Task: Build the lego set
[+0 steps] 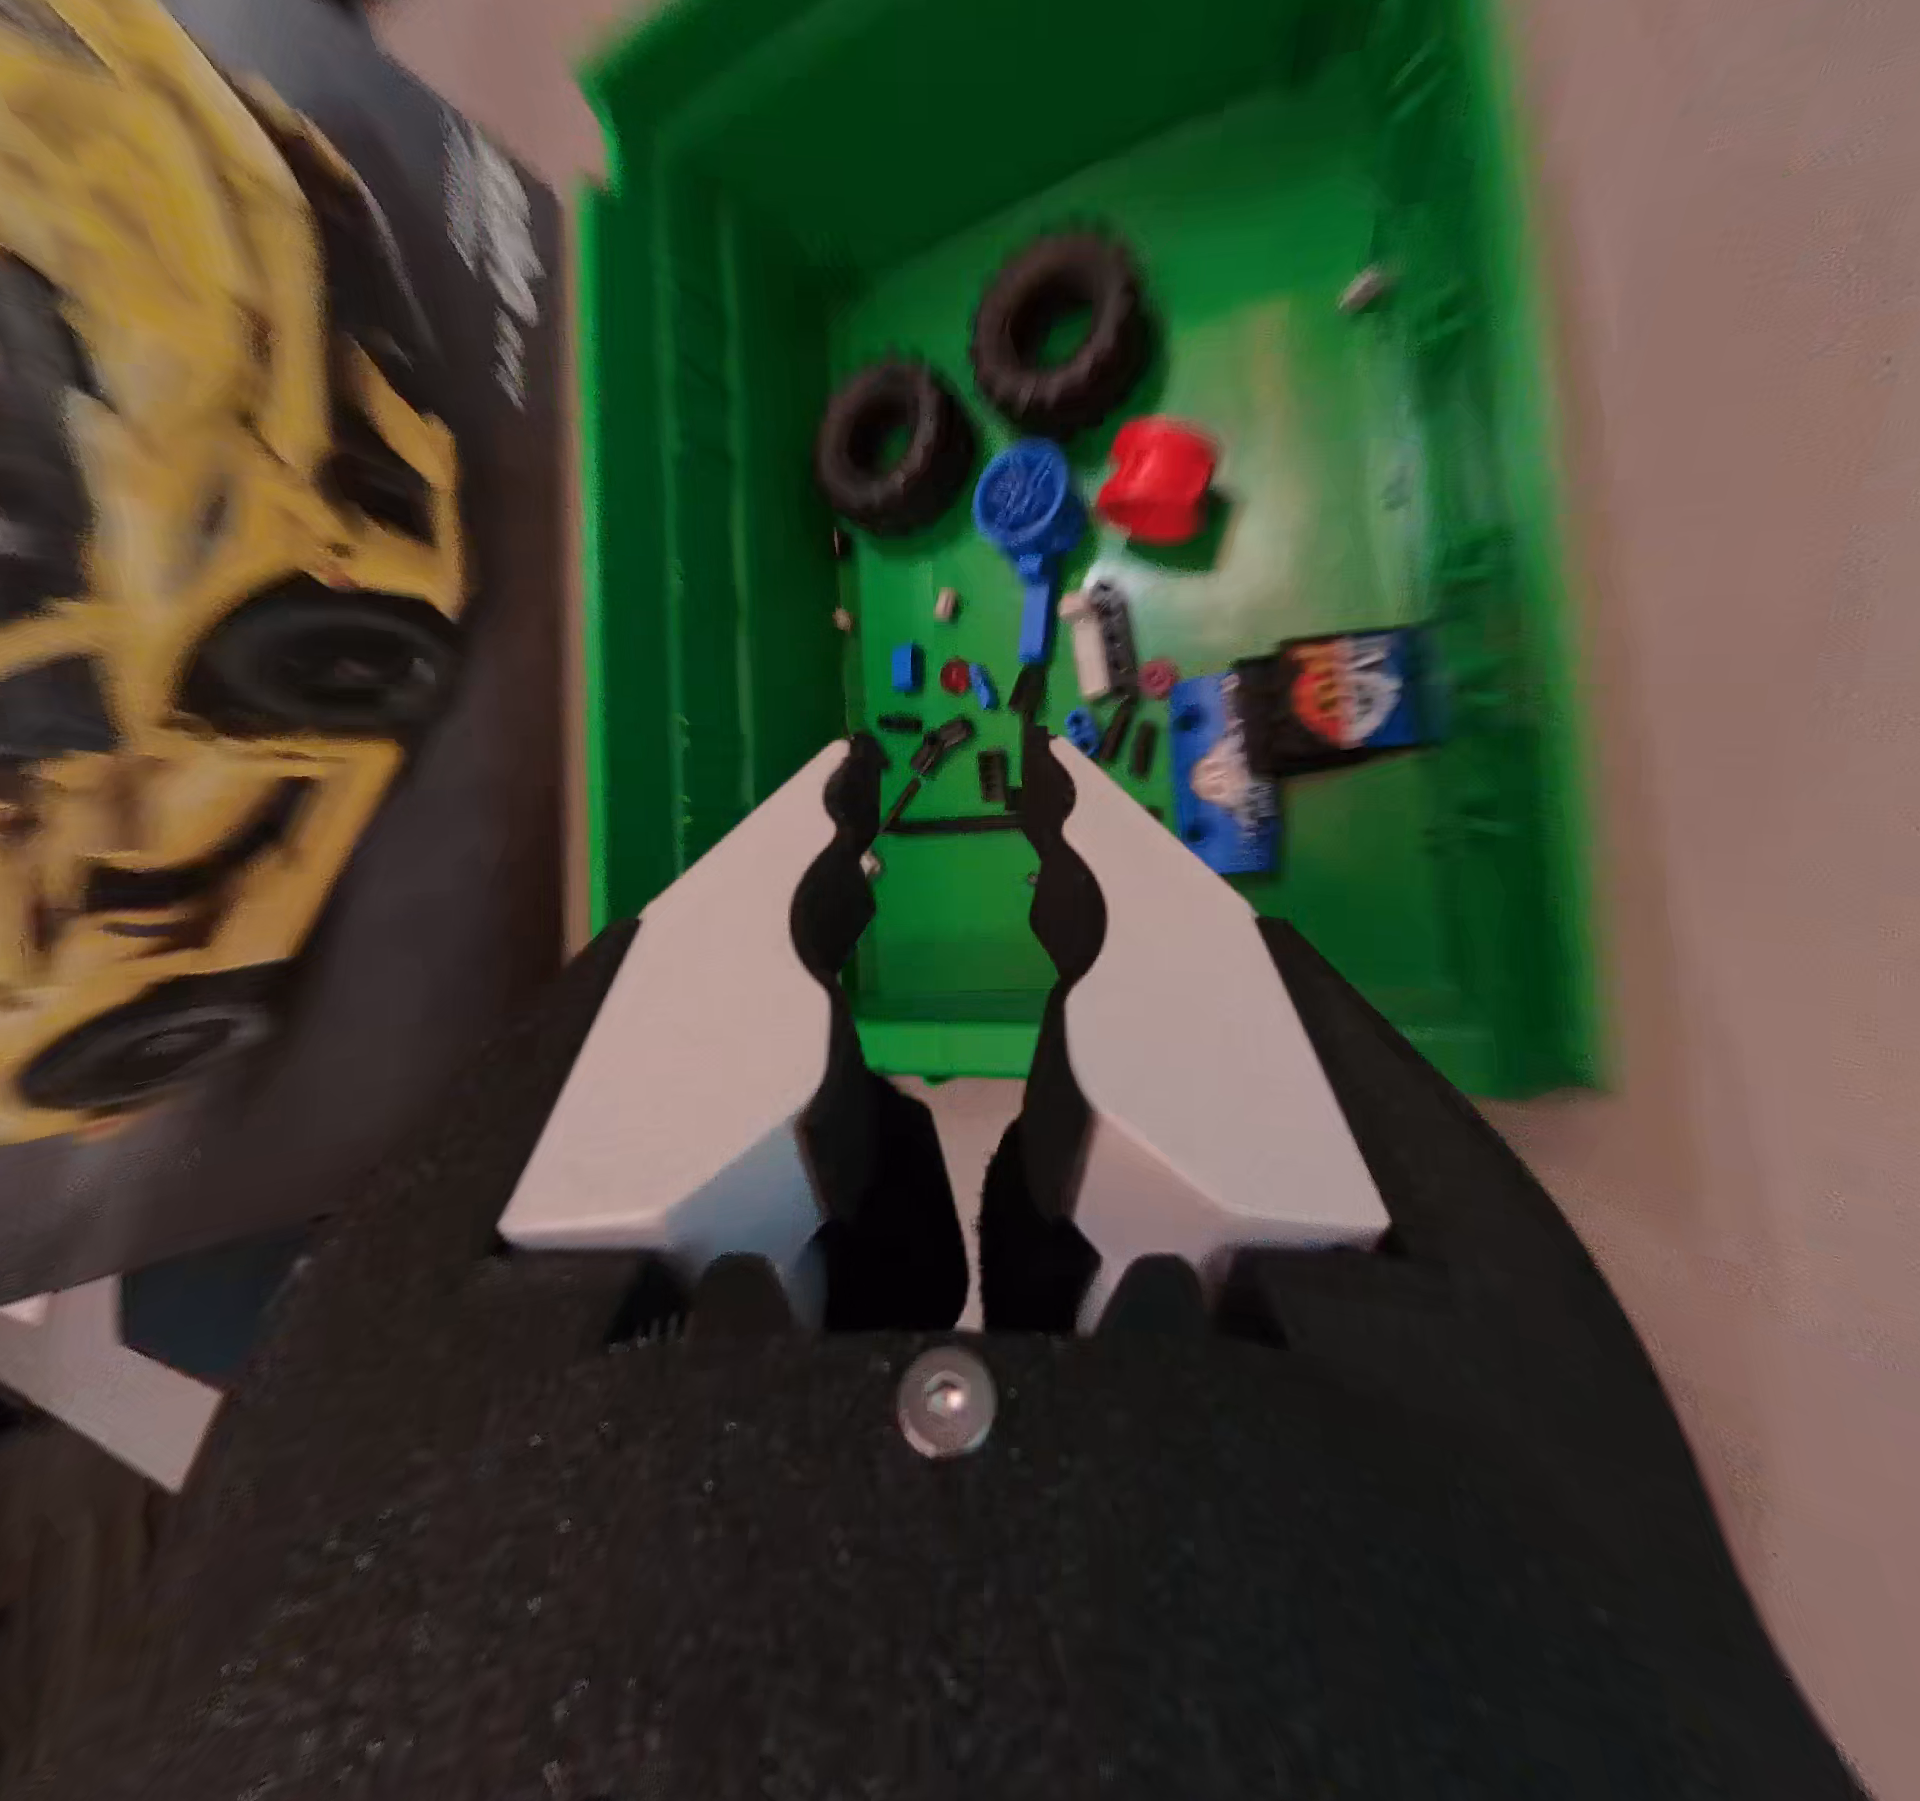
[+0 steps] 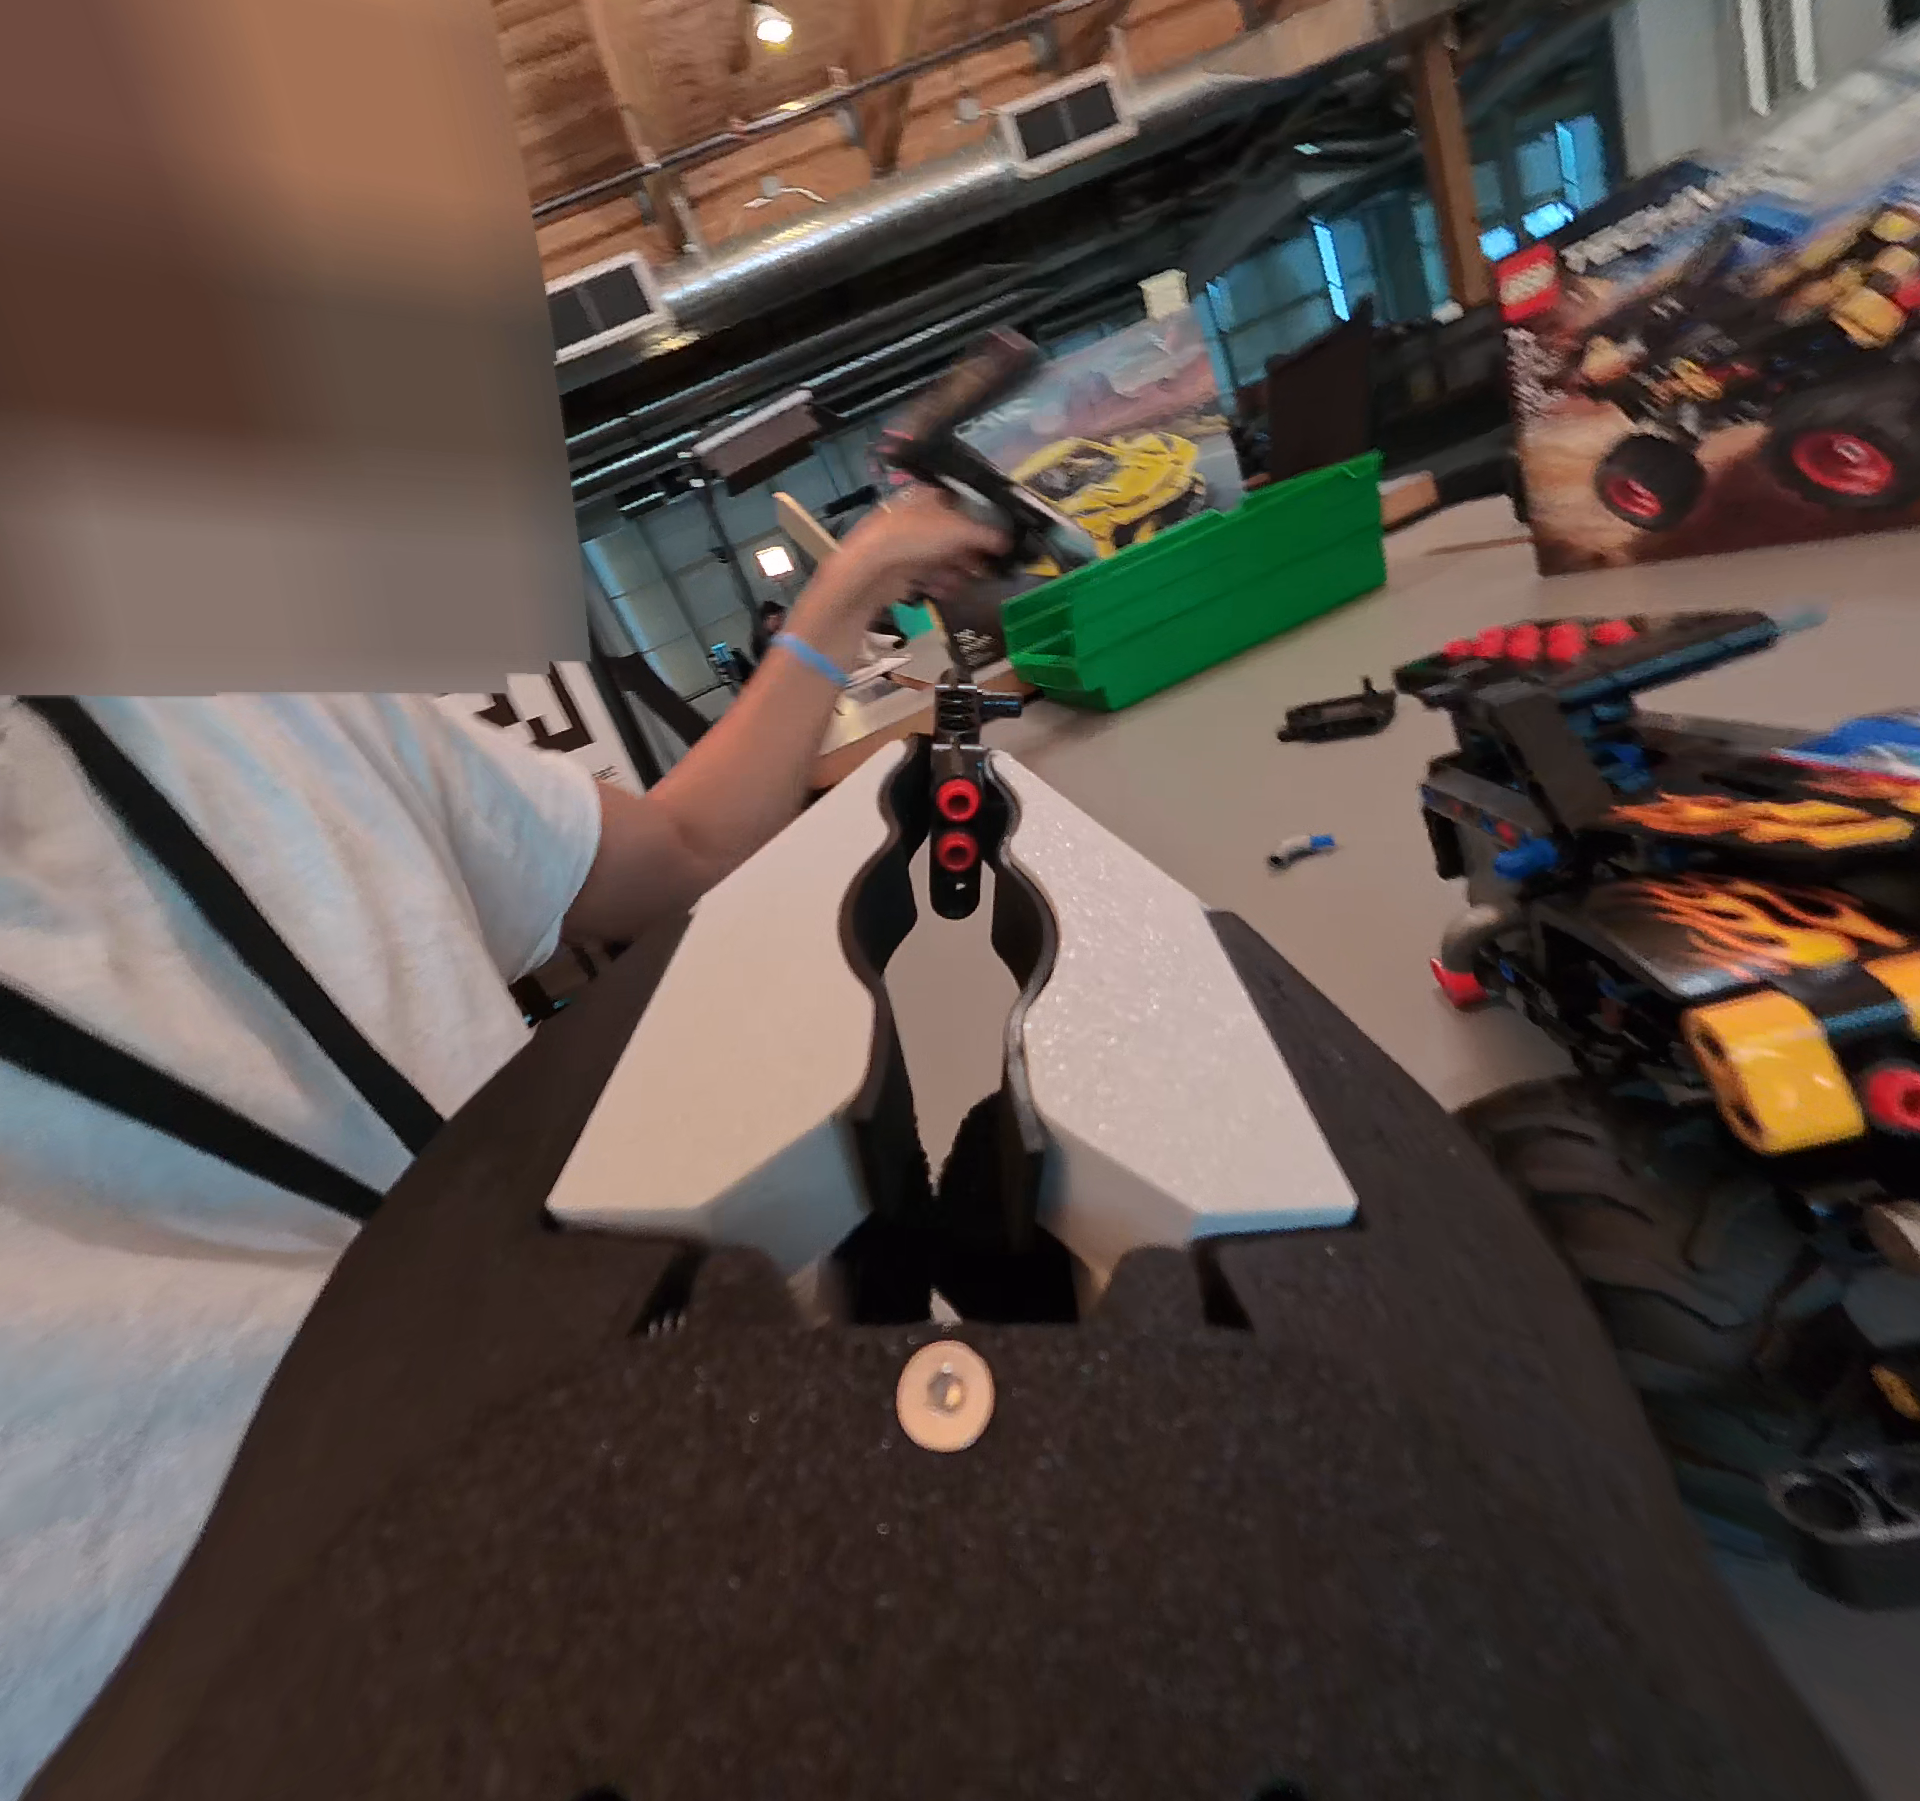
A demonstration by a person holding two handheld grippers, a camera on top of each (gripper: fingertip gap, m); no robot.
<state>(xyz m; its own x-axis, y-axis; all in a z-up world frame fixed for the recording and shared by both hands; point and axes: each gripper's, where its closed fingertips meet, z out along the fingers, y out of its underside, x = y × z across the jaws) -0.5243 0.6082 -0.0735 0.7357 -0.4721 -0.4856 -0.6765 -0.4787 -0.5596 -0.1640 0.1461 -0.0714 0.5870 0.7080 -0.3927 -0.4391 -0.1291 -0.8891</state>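
My left gripper (image 1: pixel 951 754) is open and empty, pointing down into a green bin (image 1: pixel 1496 608). Its tips hover over small black, blue and red building-toy pieces (image 1: pixel 940 702). Farther in lie two black tyres (image 1: pixel 1060 338), a blue round piece with a handle (image 1: pixel 1029 504), a red piece (image 1: pixel 1153 478) and blue printed panels (image 1: pixel 1340 702). My right gripper (image 2: pixel 953 775) is shut on a black beam with two red pins (image 2: pixel 951 842), held in the air above the table. The right wrist view also shows the left gripper (image 2: pixel 977 494) in a hand above the green bin (image 2: pixel 1195 598).
A toy monster truck with flame panels (image 2: pixel 1714 920) stands on the grey table at the right. A black part (image 2: pixel 1335 712) and a small blue-white part (image 2: pixel 1299 845) lie loose. Picture boxes stand behind (image 2: pixel 1714 380) and beside the bin (image 1: pixel 208 504). A person in a white shirt (image 2: pixel 208 972) is at the left.
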